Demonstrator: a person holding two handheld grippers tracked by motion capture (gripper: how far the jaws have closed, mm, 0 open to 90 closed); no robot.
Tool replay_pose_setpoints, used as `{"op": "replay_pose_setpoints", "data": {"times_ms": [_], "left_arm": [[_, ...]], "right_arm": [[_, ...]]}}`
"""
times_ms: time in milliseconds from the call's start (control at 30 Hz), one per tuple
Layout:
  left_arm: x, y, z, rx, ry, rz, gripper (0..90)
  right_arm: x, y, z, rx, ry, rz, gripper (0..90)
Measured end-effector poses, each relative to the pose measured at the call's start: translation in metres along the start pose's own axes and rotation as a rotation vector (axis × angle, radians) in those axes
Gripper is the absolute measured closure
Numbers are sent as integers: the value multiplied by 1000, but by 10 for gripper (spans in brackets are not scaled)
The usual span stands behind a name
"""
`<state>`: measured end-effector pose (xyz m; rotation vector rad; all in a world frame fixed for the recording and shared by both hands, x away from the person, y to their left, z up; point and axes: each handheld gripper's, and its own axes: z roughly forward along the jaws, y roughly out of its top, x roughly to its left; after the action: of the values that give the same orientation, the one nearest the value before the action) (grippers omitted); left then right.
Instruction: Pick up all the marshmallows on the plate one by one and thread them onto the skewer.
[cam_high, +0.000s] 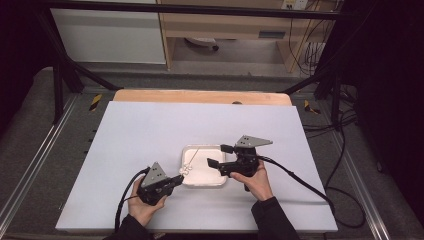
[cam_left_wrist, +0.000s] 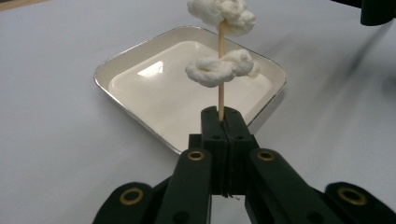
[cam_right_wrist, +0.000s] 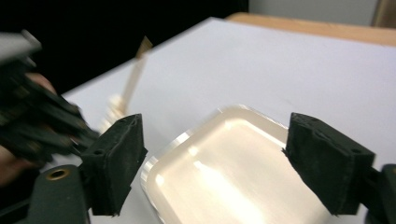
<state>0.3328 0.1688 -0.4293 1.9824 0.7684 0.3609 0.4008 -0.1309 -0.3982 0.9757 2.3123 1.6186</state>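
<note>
Tray (cam_left_wrist: 261, 70) lies bare under skewer (cam_left_wrist: 221, 88) bearing 2 marshmallows (cam_left_wrist: 219, 69).

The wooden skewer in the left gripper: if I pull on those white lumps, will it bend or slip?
The skewer is thin and clamped only at its bottom end by the left gripper, so it would probably flex. The white lumps look soft and fluffy, probably light and easily torn. The shallow tray beneath looks glossy and might slide if bumped.

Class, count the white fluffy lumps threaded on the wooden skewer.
2: the lower lump sits mid-skewer above the tray; the upper lump sits higher, partly cut off.
</note>
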Motion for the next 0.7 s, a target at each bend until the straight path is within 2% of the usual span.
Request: {"op": "replay_pose_setpoints", "data": {"times_ms": [200, 333, 433, 533, 700], "left_arm": [[5, -2, -1, 18, 0, -18, 888], [7, -3, -1, 31, -1, -23, 888], [7, -4, -1, 34, -2, -26, 888], [8, -4, -1, 39, -3, -27, 887], [8, -4, -1, 39, -4, -25, 888]], "right_arm": [[-7, -15, 11, 194, -45, -69, 236], [-9, -23, 19, 287, -61, -101, 271], [-8, -29, 23, 327, -74, -144, 375], [-9, -31, 26, 340, -76, -174, 469], [-10, -30, 28, 354, -87, -210, 561]]}}
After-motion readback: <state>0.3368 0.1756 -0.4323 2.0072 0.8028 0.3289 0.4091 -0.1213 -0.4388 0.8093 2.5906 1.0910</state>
